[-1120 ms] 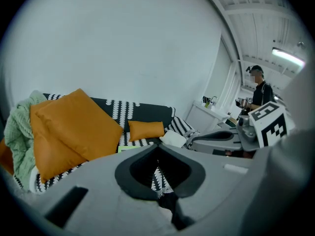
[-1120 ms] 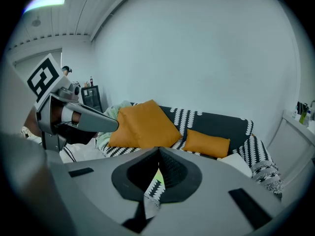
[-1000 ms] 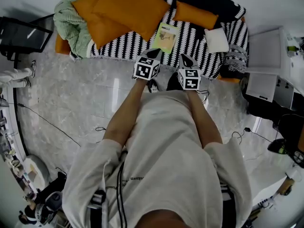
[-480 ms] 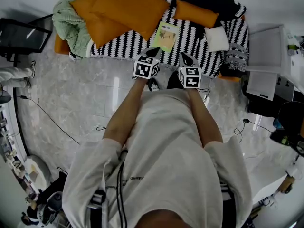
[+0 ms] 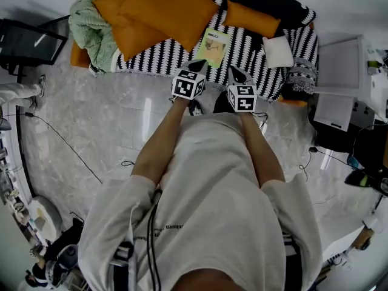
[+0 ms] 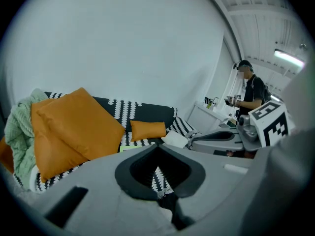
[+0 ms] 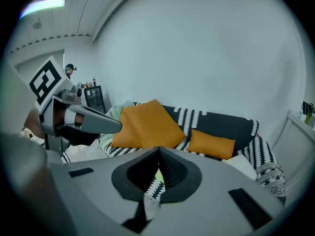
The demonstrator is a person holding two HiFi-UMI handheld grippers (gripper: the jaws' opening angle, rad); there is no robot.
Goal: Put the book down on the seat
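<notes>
While the person's pale shirt (image 5: 212,211) fills the lower half of the head view and grey marble floor (image 5: 109,120) spreads to its left, the sofa (image 5: 242,56), draped in a black-and-white patterned cover, runs across the top of the frame. Two large orange cushions (image 5: 160,11) lean at its upper left beside a crumpled green blanket (image 5: 88,20); a smaller orange cushion (image 5: 251,18) rests against the backrest at upper right, with a white pillow (image 5: 277,50) just below it. The book (image 5: 212,46), a thin yellow-green volume, lies flat on the patterned seat at upper centre, between the large cushions and the white pillow, touched by neither tool. The left gripper (image 5: 195,65) and the right gripper (image 5: 237,73) hover side by side at the sofa's front edge, just below the book in the frame, both aimed toward the seat. Each gripper view shows its jaws clenched tip to tip with nothing between them; only sofa fabric and a sliver of the book appear beyond. Judged from this arrangement, the placing is done: the book is down and released, and what remains appears to be only drawing the tools away.
</notes>
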